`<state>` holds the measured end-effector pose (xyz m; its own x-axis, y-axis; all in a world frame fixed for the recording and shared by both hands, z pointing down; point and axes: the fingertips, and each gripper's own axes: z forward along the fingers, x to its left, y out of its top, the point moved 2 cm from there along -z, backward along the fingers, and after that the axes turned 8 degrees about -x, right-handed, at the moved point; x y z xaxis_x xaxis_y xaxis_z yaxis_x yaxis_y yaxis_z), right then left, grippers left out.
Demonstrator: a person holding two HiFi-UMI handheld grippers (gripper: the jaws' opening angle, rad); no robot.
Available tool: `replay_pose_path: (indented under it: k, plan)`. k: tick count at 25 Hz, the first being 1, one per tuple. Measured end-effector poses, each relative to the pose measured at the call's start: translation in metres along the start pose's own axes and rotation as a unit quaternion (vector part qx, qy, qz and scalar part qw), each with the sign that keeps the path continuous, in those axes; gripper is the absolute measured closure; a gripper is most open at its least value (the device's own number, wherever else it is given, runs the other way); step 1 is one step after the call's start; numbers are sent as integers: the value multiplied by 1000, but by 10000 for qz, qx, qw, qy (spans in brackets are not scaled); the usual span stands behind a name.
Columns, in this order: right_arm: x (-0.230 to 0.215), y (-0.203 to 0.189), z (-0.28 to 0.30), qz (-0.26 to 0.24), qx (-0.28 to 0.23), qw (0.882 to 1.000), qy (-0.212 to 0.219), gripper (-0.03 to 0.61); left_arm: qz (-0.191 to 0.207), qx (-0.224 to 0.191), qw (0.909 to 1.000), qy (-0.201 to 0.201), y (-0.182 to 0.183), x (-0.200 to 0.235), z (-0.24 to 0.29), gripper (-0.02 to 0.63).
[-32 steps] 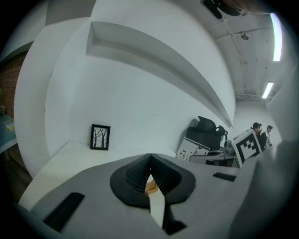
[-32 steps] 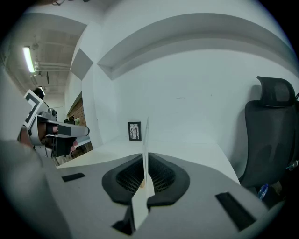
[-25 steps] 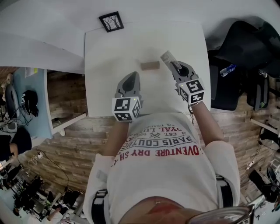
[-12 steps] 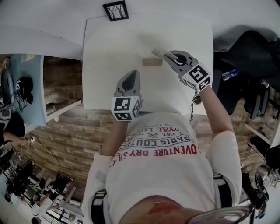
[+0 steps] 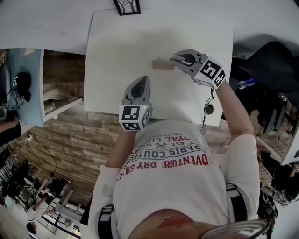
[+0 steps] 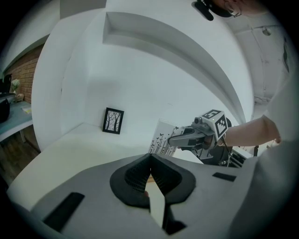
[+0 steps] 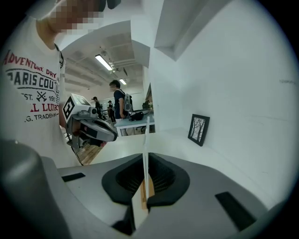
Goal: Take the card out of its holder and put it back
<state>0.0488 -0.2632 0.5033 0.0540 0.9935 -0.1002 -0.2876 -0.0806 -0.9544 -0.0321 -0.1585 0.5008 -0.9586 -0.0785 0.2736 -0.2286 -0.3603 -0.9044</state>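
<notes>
The small wooden card holder [image 5: 160, 64] lies on the white table [image 5: 117, 51]. My right gripper [image 5: 174, 59] points left, just at the holder's right end, and is shut on the white card [image 7: 145, 135], which I see edge-on between its pads. From the left gripper view the card [image 6: 163, 138] shows its printed tree pattern, held upright by the right gripper [image 6: 171, 138]. A tan strip of the holder [image 7: 148, 192] shows below the card. My left gripper [image 5: 142, 82] hovers nearer the table's front edge, apart from the holder, jaws together and empty.
A black-framed tree picture [image 5: 127, 6] stands at the table's back edge against the white wall. A dark chair and bags [image 5: 271, 74] sit to the right of the table. People stand at desks in the background [image 7: 119, 105].
The right gripper has swung round from pointing away to pointing left, carrying the card up to the holder's right end. The left gripper has sunk slightly.
</notes>
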Motion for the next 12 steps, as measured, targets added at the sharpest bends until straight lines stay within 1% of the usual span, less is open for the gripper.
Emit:
replay_pose_path:
  k: [5,12]
  plan:
    - [2,-4,12,-94,155,9991,370,543,-110,85,9998,129,-6,5,1,589]
    - [5,-2,25,-230,283,9957,854,543,-212,275,9993,123,-18,3,0,589]
